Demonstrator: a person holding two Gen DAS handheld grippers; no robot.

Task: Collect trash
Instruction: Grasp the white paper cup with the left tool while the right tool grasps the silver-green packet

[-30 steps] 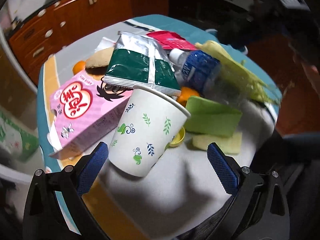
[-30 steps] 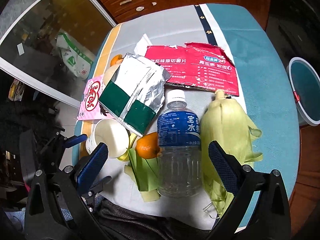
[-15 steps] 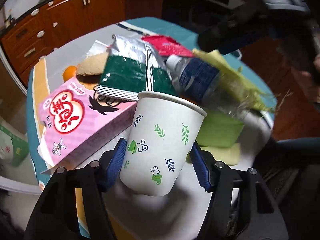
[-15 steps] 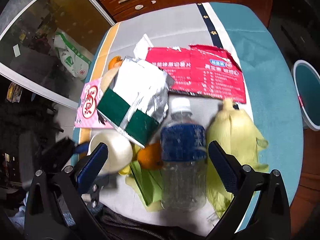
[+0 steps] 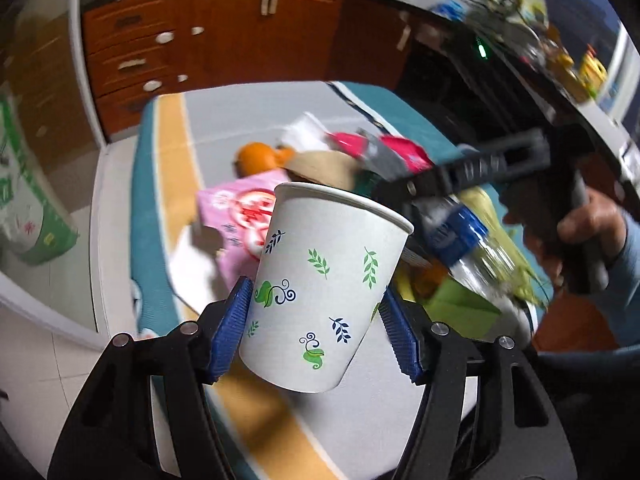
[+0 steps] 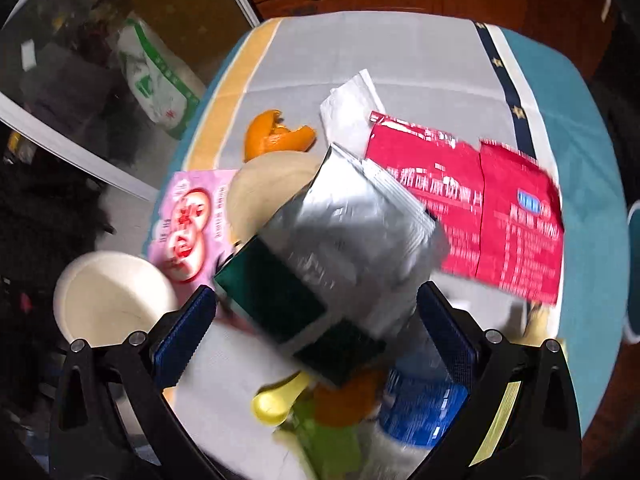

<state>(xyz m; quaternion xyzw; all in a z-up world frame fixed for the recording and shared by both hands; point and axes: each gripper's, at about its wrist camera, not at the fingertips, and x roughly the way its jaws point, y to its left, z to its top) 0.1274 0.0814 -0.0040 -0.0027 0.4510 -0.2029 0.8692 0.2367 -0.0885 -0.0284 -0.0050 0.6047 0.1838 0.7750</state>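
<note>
My left gripper (image 5: pixel 316 320) is shut on a white paper cup (image 5: pixel 320 292) with green leaf prints and holds it lifted off the table; the cup also shows from above in the right wrist view (image 6: pixel 112 300). My right gripper (image 6: pixel 320 332) is open, with its jaws on either side of a silver and green foil bag (image 6: pixel 332 248). Trash lies on the table: a pink carton (image 6: pixel 188 220), a red wrapper (image 6: pixel 480 216), orange peel (image 6: pixel 276 136), a plastic water bottle (image 6: pixel 420 404) and green corn husks (image 5: pixel 464 304).
The table has a grey, yellow and teal cloth (image 6: pixel 420 52). Brown drawers (image 5: pixel 132 60) stand behind it. A green and white bag (image 6: pixel 156 84) lies on the floor to the left. A yellow bottle cap (image 6: pixel 276 400) and a white napkin (image 6: pixel 348 108) lie among the trash.
My left gripper shut on the paper cup and lifted it off the table. My right gripper moved forward from over the bottle to around the foil bag.
</note>
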